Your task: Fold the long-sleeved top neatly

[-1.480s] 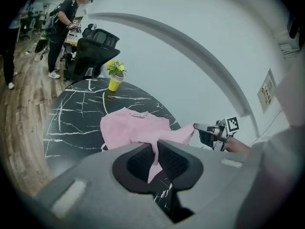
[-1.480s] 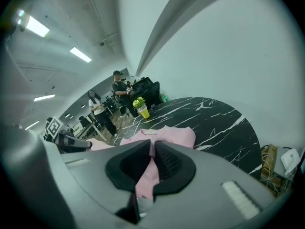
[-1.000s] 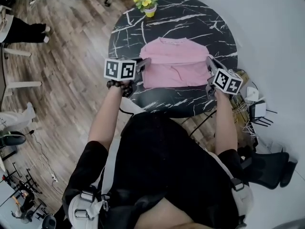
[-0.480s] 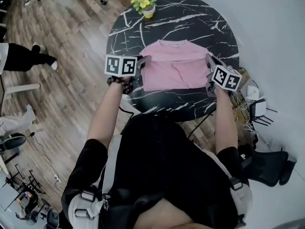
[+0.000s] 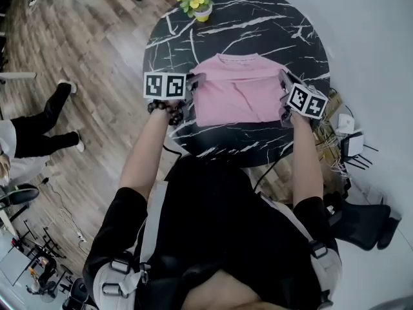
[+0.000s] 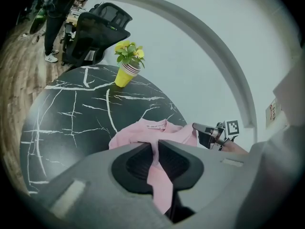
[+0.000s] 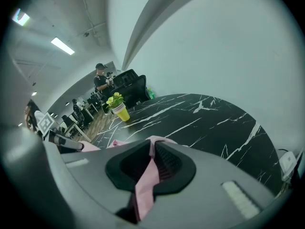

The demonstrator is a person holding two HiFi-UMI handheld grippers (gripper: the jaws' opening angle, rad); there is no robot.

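An office: mesh swivel chair (image 6: 97, 31), ceiling strip lights (image 7: 63, 46).

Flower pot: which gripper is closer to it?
Left. The left gripper holds the pink top's edge on the flower pot's side; the right gripper holds the opposite edge, farther off.

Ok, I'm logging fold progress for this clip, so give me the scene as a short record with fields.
surface: round black marble table
garment: pink top, lying on the table, collar at the far side, no sleeves showing
left gripper: shut on the top's left edge
right gripper: shut on the top's right edge
other: potted yellow flowers at the table's far rim
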